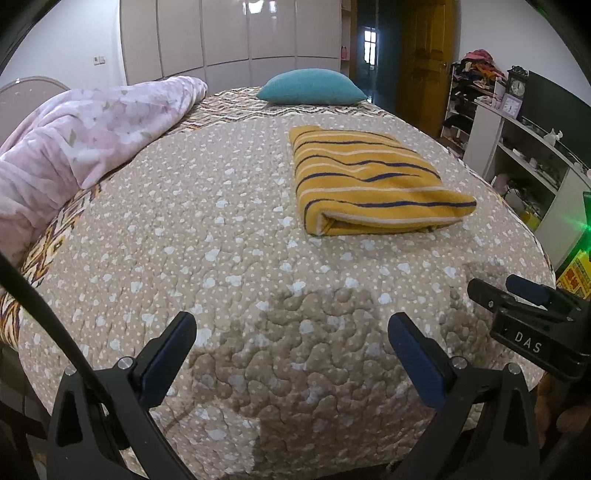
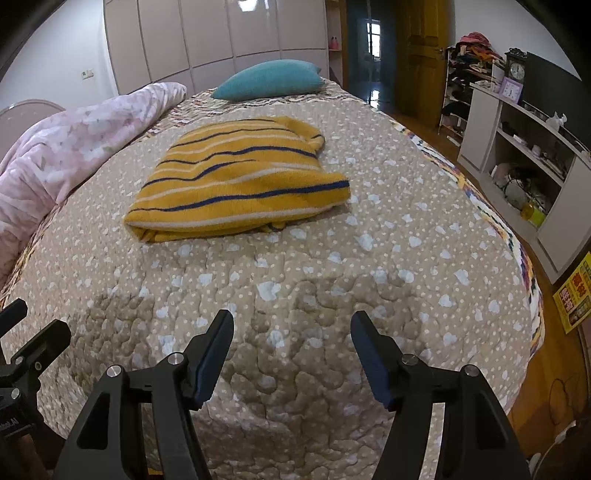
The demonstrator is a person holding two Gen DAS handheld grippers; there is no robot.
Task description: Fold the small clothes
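Garment: folded striped yellow top on quilted bedspread
Left gripper: fingers wide, empty
Right gripper: fingers wide, empty

A home bedroom: a quilted bed lies under the left claw, with a teal pillow and wardrobe doors far ahead.

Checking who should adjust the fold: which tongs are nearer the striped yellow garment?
Right, slightly. Right tongs hover open, just right of the striped yellow garment; left tongs hover open, farther off to its left. Neither touches it.
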